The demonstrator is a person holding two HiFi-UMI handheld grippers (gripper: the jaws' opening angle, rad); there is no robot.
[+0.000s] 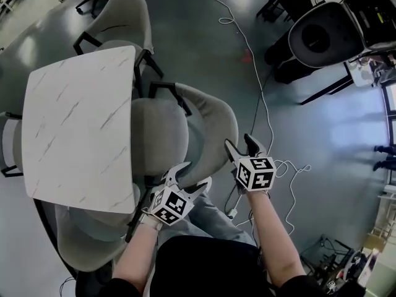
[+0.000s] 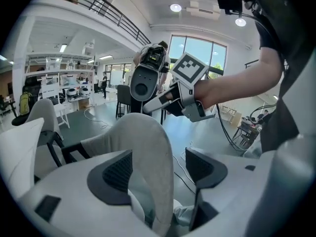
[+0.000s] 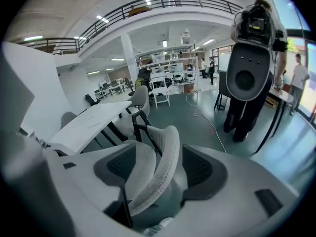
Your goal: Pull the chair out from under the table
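A grey chair (image 1: pixel 158 135) stands at the white marble table (image 1: pixel 80 122), the front of its seat under the tabletop and its curved backrest (image 1: pixel 216 125) towards me. My left gripper (image 1: pixel 190 177) is at the backrest's near end, open, and the padded rim (image 2: pixel 153 152) runs between its jaws without either pad pressing on it. My right gripper (image 1: pixel 240 144) is at the backrest's outer side, also open, with the rim (image 3: pixel 165 167) between its jaws and a gap on each side. The right gripper (image 2: pixel 182 90) also shows in the left gripper view, above the rim.
Three more grey chairs ring the table: a far one (image 1: pixel 124 20), a near one (image 1: pixel 93 240) by my left arm and one at the left edge (image 1: pixel 9 141). A white cable (image 1: pixel 263 104) trails over the floor at right. A black round machine (image 1: pixel 325 36) stands at the upper right.
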